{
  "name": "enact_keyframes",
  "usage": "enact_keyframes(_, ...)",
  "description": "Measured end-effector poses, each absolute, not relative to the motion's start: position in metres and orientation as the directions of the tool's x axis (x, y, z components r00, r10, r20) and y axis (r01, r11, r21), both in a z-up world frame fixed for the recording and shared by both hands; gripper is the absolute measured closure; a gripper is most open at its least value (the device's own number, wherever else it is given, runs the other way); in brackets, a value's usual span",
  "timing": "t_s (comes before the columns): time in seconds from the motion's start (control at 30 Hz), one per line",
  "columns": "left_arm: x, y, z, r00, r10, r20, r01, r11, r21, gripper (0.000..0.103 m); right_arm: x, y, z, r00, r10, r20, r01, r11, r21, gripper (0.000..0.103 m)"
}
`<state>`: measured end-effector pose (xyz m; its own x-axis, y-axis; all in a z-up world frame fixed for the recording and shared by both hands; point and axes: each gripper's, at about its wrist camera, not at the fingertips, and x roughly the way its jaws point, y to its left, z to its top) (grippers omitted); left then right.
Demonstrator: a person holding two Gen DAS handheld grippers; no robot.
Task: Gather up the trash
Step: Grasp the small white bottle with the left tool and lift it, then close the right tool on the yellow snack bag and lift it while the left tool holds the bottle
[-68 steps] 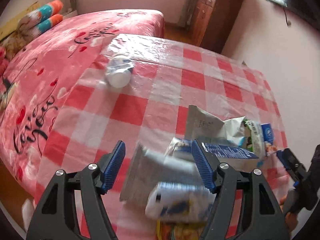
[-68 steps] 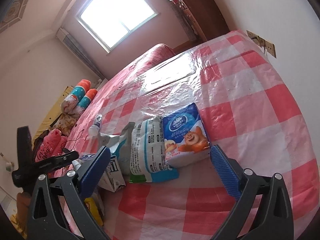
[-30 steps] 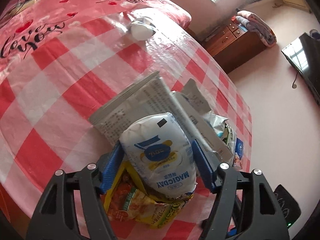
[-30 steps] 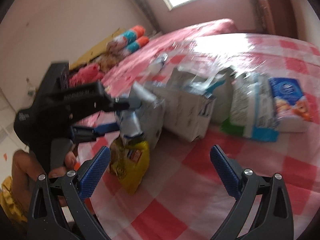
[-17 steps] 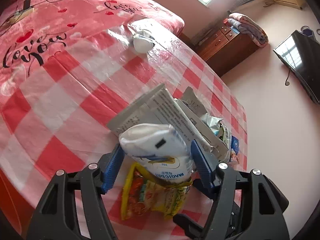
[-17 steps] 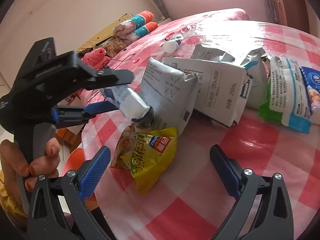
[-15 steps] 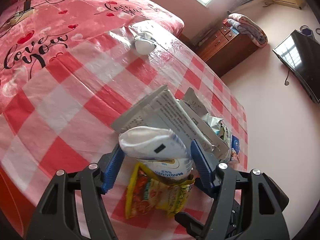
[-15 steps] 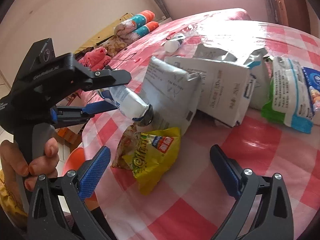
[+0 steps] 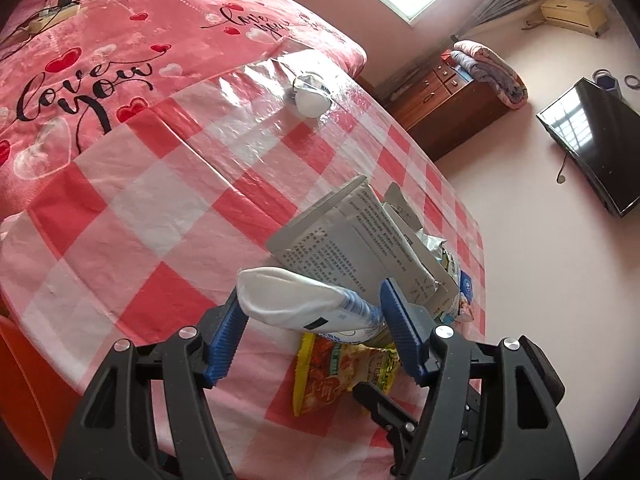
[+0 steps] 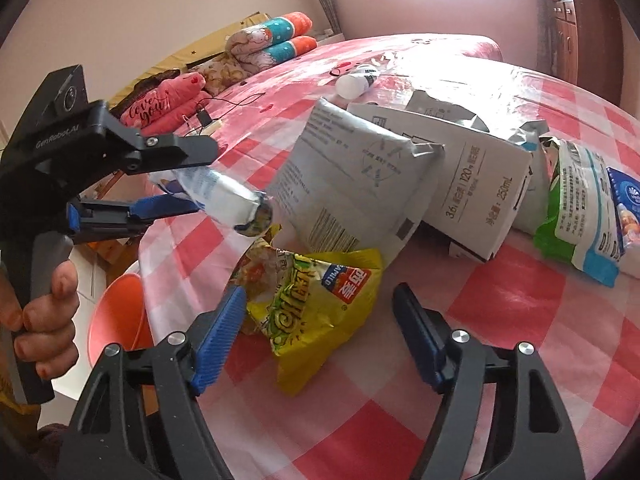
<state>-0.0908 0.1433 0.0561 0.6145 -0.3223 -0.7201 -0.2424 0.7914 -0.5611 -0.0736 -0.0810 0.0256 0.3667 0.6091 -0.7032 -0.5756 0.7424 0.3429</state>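
My left gripper (image 9: 314, 322) is shut on a white and blue snack bag (image 9: 296, 304) and holds it in the air above the checked table (image 9: 140, 216). The same bag (image 10: 224, 196) and left gripper (image 10: 184, 184) show in the right wrist view, near the table's left edge. My right gripper (image 10: 318, 334) is open, its fingers either side of a yellow snack packet (image 10: 316, 300) lying on the table. That packet also shows under the held bag in the left wrist view (image 9: 340, 368). A grey pouch (image 10: 352, 184) leans just behind the packet.
A white carton (image 10: 472, 200), a green and white bag (image 10: 580, 216) and a tissue pack (image 10: 624, 208) lie to the right. A small white bottle (image 10: 354, 80) lies at the far edge. An orange bin (image 10: 120, 320) stands below the table's left edge. A bed (image 9: 100, 60) adjoins the table.
My left gripper closed on the white and blue bag and lifted it off the yellow packet, toward the table's left edge. My right gripper moved in around the yellow packet.
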Motion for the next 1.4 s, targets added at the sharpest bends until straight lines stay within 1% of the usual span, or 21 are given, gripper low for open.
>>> enact_keyframes(0.13,-0.097,0.152,0.055,0.615,-0.325,-0.718,-0.232,0.796,-0.560,0.036,-0.080,-0.075,0.026,0.342,0.593,-0.729,-0.571,0.747,0.340,0.028)
enact_keyframes(0.27,-0.102,0.161,0.047,0.607,-0.330,-0.723,-0.233,0.796,-0.559,0.036,-0.097,-0.070,0.026,0.291,0.613,-0.734,-0.587,0.721,0.369,0.028)
enact_keyframes(0.4,-0.105,0.167,0.041,0.604,-0.333,-0.724,-0.229,0.797,-0.558,0.036,-0.113,-0.074,0.029,0.217,0.697,-0.683,-0.609,0.644,0.463,0.027)
enact_keyframes(0.47,-0.106,0.170,0.038,0.604,-0.340,-0.721,-0.225,0.795,-0.563,0.036,-0.116,-0.076,0.036,0.229,0.715,-0.660,-0.617,0.631,0.470,0.027)
enact_keyframes(0.6,-0.106,0.174,0.035,0.603,-0.353,-0.715,-0.216,0.791,-0.572,0.036,-0.117,-0.081,0.057,0.346,0.670,-0.657,-0.621,0.688,0.375,0.027)
enact_keyframes(0.67,-0.107,0.177,0.034,0.605,-0.356,-0.712,-0.210,0.791,-0.574,0.036,-0.115,-0.078,0.063,0.413,0.624,-0.663,-0.626,0.724,0.291,0.027)
enact_keyframes(0.73,-0.108,0.179,0.033,0.604,-0.363,-0.709,-0.206,0.789,-0.579,0.036,-0.109,-0.070,0.060,0.441,0.572,-0.692,-0.635,0.744,0.210,0.027)
enact_keyframes(0.83,-0.110,0.180,0.032,0.602,-0.370,-0.707,-0.197,0.790,-0.581,0.036,-0.101,-0.058,0.051,0.439,0.545,-0.714,-0.657,0.737,0.159,0.026)
enact_keyframes(0.93,-0.113,0.181,0.032,0.603,-0.371,-0.706,-0.185,0.796,-0.576,0.036,-0.095,-0.041,0.040,0.423,0.520,-0.742,-0.680,0.723,0.119,0.016)
enact_keyframes(1.03,-0.115,0.184,0.031,0.603,-0.379,-0.702,-0.176,0.795,-0.581,0.036,-0.090,-0.027,0.029,0.412,0.488,-0.770,-0.688,0.720,0.088,0.015)
enact_keyframes(1.17,-0.118,0.189,0.030,0.605,-0.384,-0.697,-0.170,0.793,-0.585,0.036,-0.094,-0.018,0.025,0.437,0.456,-0.775,-0.697,0.716,0.028,0.012)
enact_keyframes(1.23,-0.119,0.191,0.028,0.601,-0.391,-0.697,-0.170,0.789,-0.590,0.036,-0.098,-0.015,0.022,0.451,0.432,-0.781,-0.703,0.711,-0.013,0.012)
enact_keyframes(1.3,-0.121,0.193,0.025,0.598,-0.394,-0.698,-0.171,0.788,-0.591,0.036,-0.101,-0.011,0.018,0.470,0.406,-0.784,-0.702,0.710,-0.054,0.016)
enact_keyframes(1.37,-0.123,0.195,0.023,0.597,-0.394,-0.699,-0.175,0.786,-0.593,0.036,-0.103,-0.010,0.016,0.479,0.391,-0.786,-0.700,0.711,-0.073,0.024)
enact_keyframes(1.4,-0.123,0.196,0.023,0.596,-0.396,-0.699,-0.177,0.784,-0.595,0.036,-0.104,-0.010,0.016,0.474,0.396,-0.787,-0.702,0.710,-0.066,0.026)
